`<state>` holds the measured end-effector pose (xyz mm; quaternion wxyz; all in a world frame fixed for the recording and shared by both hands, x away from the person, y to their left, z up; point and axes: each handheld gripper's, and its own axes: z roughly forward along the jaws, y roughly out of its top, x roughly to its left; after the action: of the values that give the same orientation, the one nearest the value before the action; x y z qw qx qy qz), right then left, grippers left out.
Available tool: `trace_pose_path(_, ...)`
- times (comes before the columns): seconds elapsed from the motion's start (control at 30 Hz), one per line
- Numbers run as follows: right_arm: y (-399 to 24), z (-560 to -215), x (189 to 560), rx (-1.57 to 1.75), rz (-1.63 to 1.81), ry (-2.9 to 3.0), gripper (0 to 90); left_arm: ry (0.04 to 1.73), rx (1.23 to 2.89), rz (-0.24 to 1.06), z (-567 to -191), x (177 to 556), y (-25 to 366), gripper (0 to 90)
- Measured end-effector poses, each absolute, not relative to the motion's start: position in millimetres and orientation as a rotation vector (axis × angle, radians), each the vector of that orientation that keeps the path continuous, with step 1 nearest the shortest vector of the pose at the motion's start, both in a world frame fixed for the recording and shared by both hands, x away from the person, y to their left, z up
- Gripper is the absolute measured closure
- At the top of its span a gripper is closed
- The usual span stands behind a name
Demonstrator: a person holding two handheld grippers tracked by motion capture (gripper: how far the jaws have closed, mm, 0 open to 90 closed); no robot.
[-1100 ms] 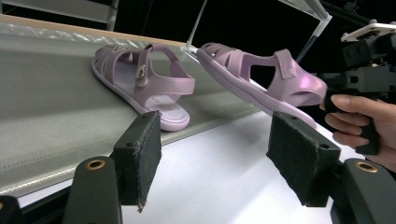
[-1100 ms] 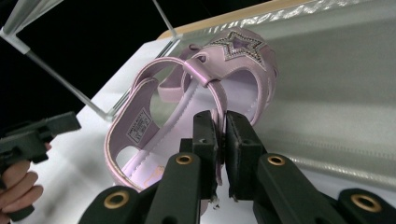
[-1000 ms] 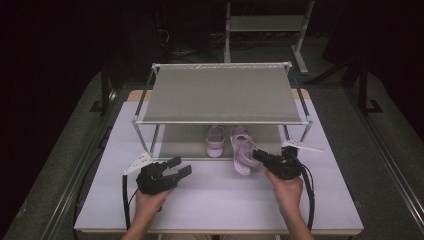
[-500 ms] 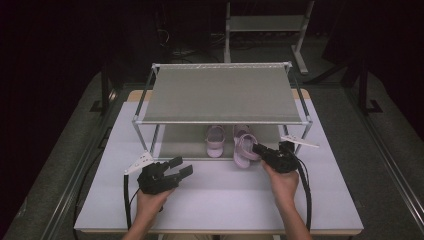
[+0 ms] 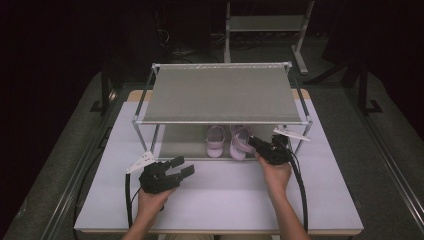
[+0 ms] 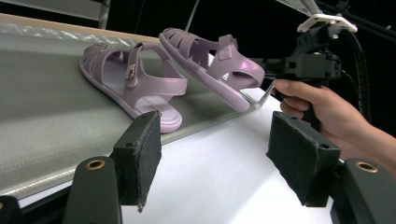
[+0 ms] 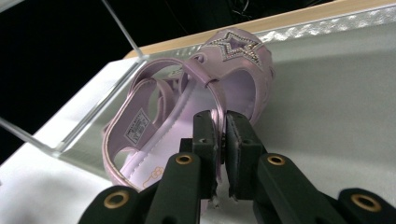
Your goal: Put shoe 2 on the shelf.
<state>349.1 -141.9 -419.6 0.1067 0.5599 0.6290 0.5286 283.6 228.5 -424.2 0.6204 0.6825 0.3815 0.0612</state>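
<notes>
Two lilac sandals sit side by side on the lower shelf (image 5: pixel 182 142) of a metal rack. The left sandal (image 5: pixel 215 142) (image 6: pixel 133 79) lies flat. The right sandal (image 5: pixel 240 142) (image 6: pixel 210 56) (image 7: pixel 233 70) is tilted, its heel at the shelf's front edge. My right gripper (image 5: pixel 256 143) (image 7: pixel 222 126) (image 6: pixel 264 65) is shut on this sandal's heel strap. My left gripper (image 5: pixel 183 168) (image 6: pixel 217 140) is open with nothing between its pads, held over the white table in front of the rack's left half.
The rack's grey top shelf (image 5: pixel 220 92) hangs over the sandals, and its thin posts (image 5: pixel 138 135) stand at the corners. The white table (image 5: pixel 225 195) stretches in front of the rack. Another rack (image 5: pixel 265 22) stands in the dark behind.
My right gripper has pushed forward and a little left with the sandal, which now lies farther in on the lower shelf beside the other one. The left gripper has kept still.
</notes>
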Motion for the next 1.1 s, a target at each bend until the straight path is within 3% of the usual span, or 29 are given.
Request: trace_pose_path(1.1, -117.4, -436.4, 378.5, 1.632, 1.382, 1.886, 82.5, 0.868, 1.556, 0.147, -420.8, 281.9, 230.3, 34.5)
